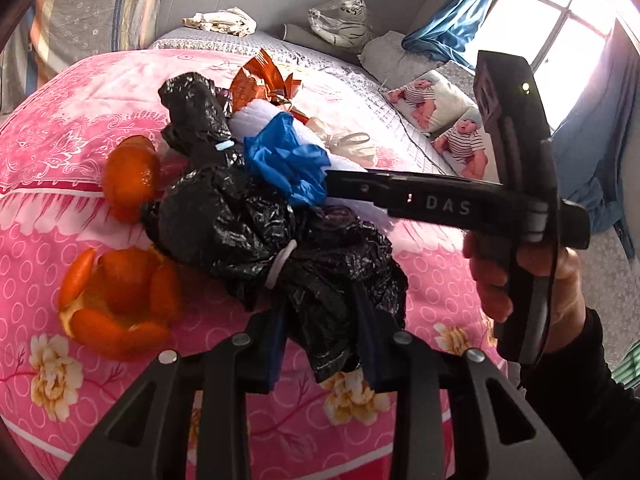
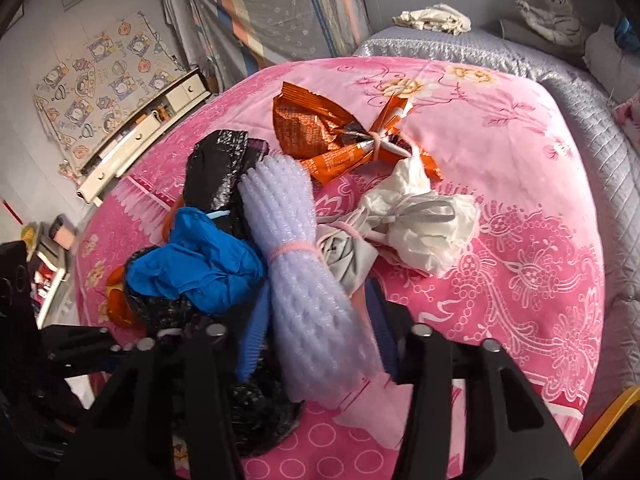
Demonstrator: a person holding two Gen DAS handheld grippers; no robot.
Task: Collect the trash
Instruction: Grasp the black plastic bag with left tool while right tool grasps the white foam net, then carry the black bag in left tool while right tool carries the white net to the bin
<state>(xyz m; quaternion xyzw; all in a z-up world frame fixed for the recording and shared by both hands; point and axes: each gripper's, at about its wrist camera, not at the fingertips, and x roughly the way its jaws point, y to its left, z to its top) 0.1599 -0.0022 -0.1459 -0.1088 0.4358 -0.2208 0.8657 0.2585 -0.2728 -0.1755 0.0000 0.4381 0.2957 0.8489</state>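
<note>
A: Trash sits in 1 heap on the pink quilt [image 1: 72, 216]. Nearest the left gripper [image 1: 320, 336]: a black bag [image 1: 248, 216], bunched and cinched with a white band. Its near end lies between the 2 fingers, jaws narrow, pads pressing the plastic on both sides. Held.

B: Right gripper [image 2: 316, 320]?

A: Narrow too. A roll of white foam net [image 2: 296, 248], tied with a pink band, runs straight between its fingers; the blue pads [image 2: 256, 332] press its sides. In the left view that gripper comes in from the right, its tip buried at the heap beside the blue glove [image 1: 288, 160]; a hand [image 1: 532, 280] in a dark sleeve grips the handle.

B: Rest of the heap?

A: Blue glove crumpled on top of the black bag, touching the foam net. Behind: an orange wrapper [image 2: 332, 136], twisted and tied at the middle. Right of the net: a white bag [image 2: 420, 216], knotted, with a grey piece beside it. A 2nd black wad [image 2: 216, 168] lies at the heap's far left.

B: Anything loose?

A: 2 pieces of orange peel [image 1: 120, 300] on the quilt left of the black bag, 1 opened like a flower, the other touching the bag's edge.

B: Surroundings?

A: Grey bedspread [image 1: 360, 92] past the quilt. Toy tiger [image 1: 344, 20] wrapped in plastic at the far wall, a pillow [image 1: 448, 120] with a baby print, blue curtain [image 1: 452, 12] by a bright window. Right view: shelves [image 2: 136, 136] along the wall at left.
</note>
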